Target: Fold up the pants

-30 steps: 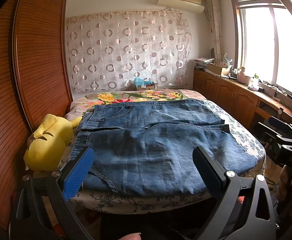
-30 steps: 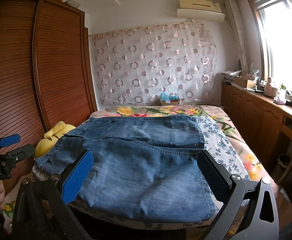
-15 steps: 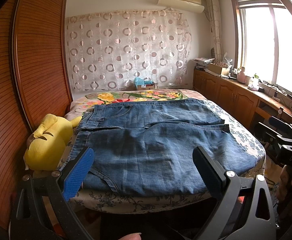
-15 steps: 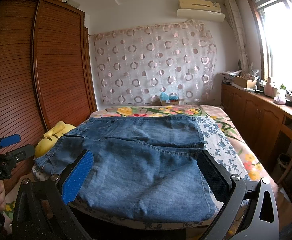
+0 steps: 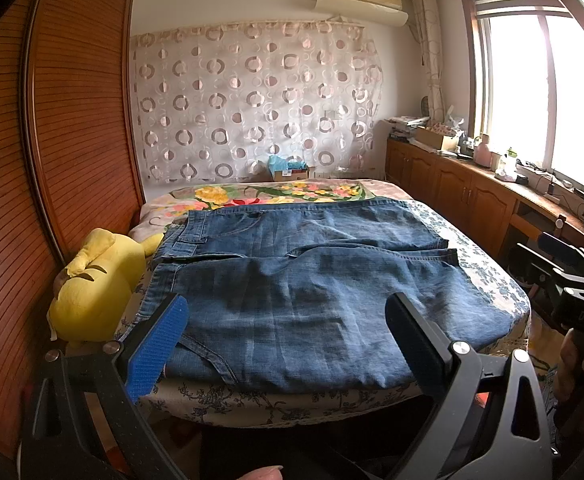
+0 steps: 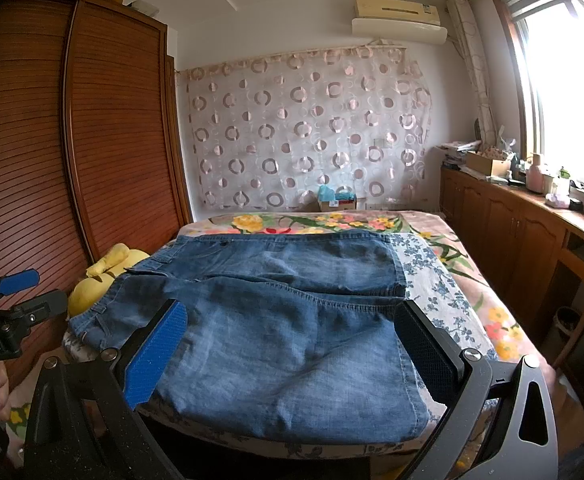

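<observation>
Blue denim pants (image 5: pixel 304 292) lie flat on the floral bed (image 5: pixel 283 404), just ahead of both my tongs; left gripper (image 5: pixel 287 344) & right gripper (image 6: pixel 292 348) spread apart, holding nothing; yellow plush toy (image 5: pixel 91 292) off to my left

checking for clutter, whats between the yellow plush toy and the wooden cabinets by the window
The jeans, spread flat across the bed, fill that stretch in the left wrist view.

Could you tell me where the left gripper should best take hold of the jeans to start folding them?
Probably the waistband corner of the jeans, near the yellow plush. It lies flat at the bed's edge, so the open left gripper could slide in low from the near side.
</observation>
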Demonstrator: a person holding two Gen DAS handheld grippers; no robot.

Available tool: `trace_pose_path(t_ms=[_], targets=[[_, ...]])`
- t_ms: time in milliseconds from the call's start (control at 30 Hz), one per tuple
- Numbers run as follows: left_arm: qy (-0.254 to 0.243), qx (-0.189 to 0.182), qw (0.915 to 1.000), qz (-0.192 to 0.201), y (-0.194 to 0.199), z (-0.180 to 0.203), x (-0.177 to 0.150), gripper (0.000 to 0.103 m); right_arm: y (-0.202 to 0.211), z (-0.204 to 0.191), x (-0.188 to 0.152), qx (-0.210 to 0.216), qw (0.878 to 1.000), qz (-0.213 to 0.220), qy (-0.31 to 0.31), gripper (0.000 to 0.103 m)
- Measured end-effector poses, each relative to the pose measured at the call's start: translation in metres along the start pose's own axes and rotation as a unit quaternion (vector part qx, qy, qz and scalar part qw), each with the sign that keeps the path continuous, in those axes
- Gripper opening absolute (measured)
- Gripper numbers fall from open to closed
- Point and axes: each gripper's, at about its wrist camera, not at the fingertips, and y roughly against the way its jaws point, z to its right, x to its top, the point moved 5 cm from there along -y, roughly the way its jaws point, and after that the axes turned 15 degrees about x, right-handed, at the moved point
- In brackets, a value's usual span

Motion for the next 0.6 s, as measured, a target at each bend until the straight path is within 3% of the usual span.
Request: trace_pose_path(t_ms=[600], targets=[[0.000,0.000,1.0000,0.001,0.0000,0.0000,0.0001,0.099,-0.0021,-0.0014,0.0002,-0.003,1.000,0.001,0.000,0.103]])
